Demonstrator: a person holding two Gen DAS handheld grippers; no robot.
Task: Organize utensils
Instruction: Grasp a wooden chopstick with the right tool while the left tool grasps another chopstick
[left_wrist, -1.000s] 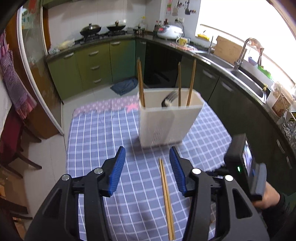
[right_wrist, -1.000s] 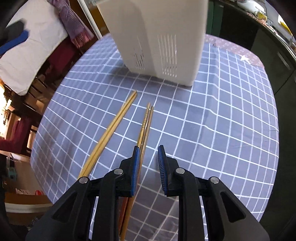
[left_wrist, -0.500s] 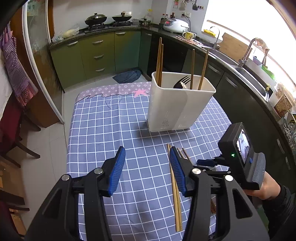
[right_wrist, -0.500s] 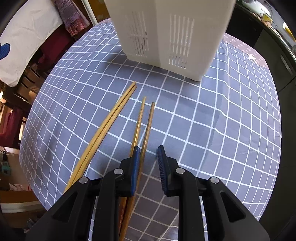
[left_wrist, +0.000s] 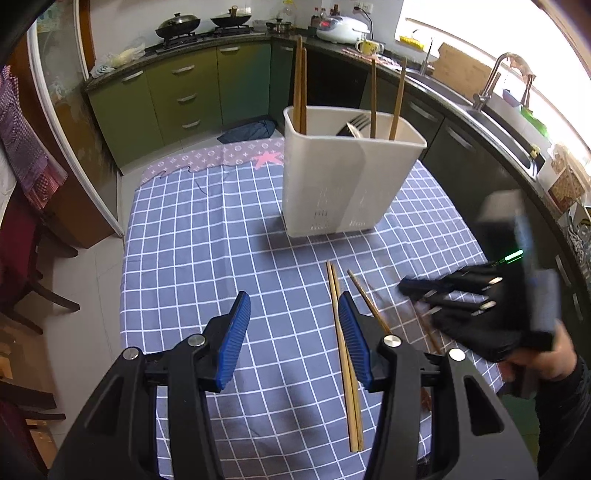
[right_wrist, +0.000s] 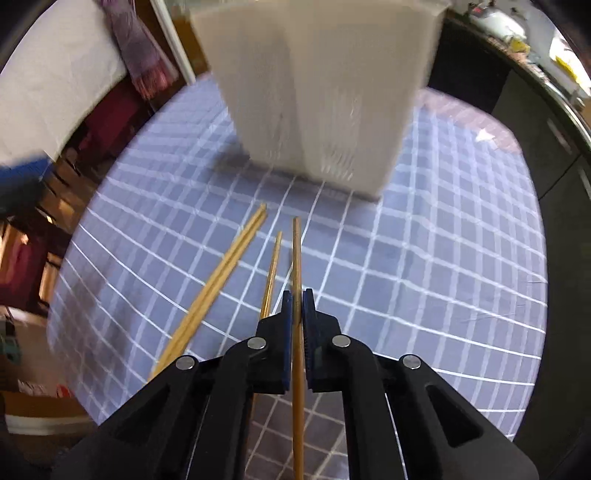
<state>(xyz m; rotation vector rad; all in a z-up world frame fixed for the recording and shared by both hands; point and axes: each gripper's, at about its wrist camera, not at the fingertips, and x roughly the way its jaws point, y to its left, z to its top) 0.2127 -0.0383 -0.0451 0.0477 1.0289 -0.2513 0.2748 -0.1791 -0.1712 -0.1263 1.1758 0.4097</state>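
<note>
A white utensil holder (left_wrist: 347, 177) stands on the blue checked tablecloth (left_wrist: 207, 236) and holds several chopsticks and a fork. It also shows in the right wrist view (right_wrist: 317, 85). My right gripper (right_wrist: 297, 299) is shut on one brown chopstick (right_wrist: 296, 254), lifted off the cloth and pointing toward the holder. A second brown chopstick (right_wrist: 271, 273) and a light bamboo pair (right_wrist: 221, 269) lie on the cloth to its left. My left gripper (left_wrist: 293, 306) is open and empty above the cloth, with the bamboo pair (left_wrist: 341, 332) by its right finger. The right gripper (left_wrist: 443, 291) is blurred at the right.
Green kitchen cabinets (left_wrist: 184, 92) and a dark counter with a sink (left_wrist: 495, 110) curve behind and to the right of the table. Wooden chairs (left_wrist: 22, 266) stand at the left. The table edge runs close on the right.
My right gripper has closed on one brown chopstick and raised it off the cloth. The left gripper has drawn back a little and stays open.
</note>
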